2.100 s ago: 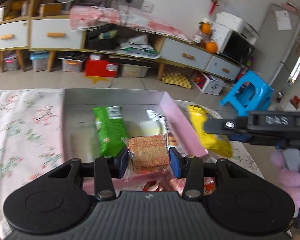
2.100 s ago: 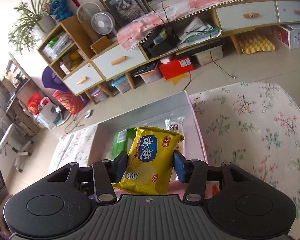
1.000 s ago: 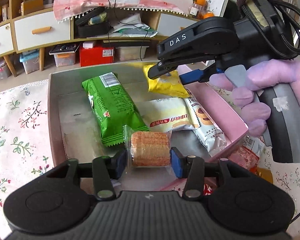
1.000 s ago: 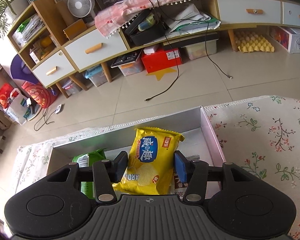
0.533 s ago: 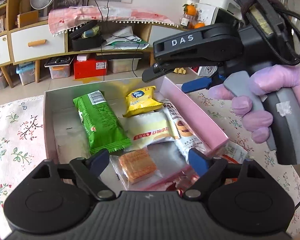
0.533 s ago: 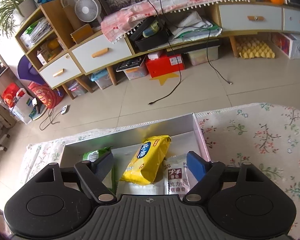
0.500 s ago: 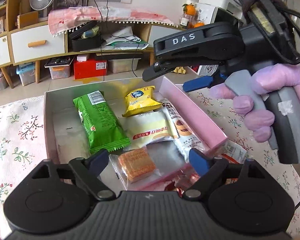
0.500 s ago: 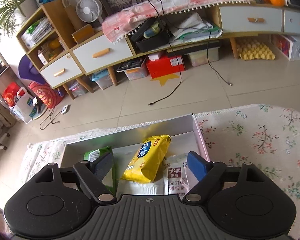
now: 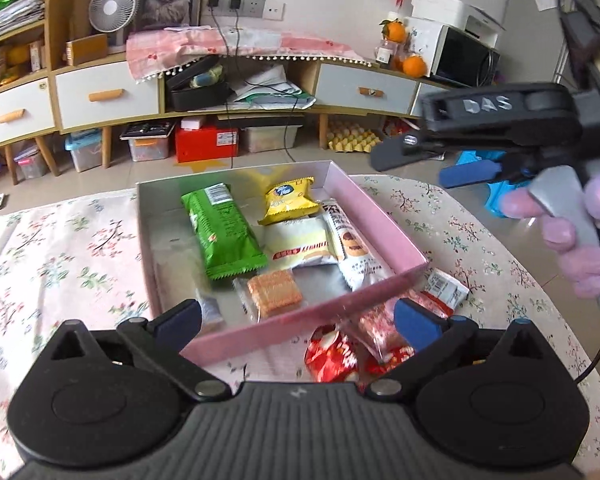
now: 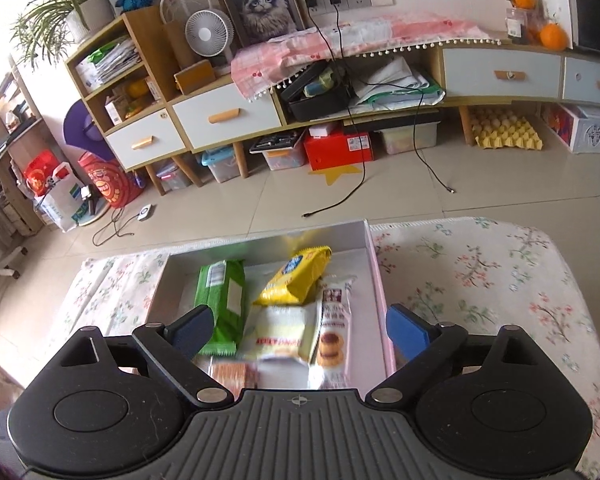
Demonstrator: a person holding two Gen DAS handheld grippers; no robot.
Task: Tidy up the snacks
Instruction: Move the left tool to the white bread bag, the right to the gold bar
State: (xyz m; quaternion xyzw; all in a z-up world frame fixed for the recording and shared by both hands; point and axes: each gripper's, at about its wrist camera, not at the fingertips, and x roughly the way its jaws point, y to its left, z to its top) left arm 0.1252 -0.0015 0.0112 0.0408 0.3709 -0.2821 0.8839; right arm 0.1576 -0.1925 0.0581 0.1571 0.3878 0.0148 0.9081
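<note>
Left wrist view shows the task well advanced but unfinished. Both hand-held grippers are released and carry nothing: the left hand-held gripper point(image 9: 296, 318) hangs over the near wall of the box point(image 9: 376, 216), and the right hand-held gripper point(image 10: 298, 330) hovers above it. Ahead of the left fingers, five snacks lie inside the box: one green packet point(image 9: 220, 230), one yellow packet point(image 9: 288, 200), one white packet point(image 9: 300, 244), one long cake packet point(image 9: 354, 248) and one wafer point(image 9: 274, 294). Outside, just under the left gripper on the flowered desk point(image 9: 60, 248), a small pile of red wrappers point(image 9: 364, 344) waits, seemingly three, though overlap hinders a sure count.
</note>
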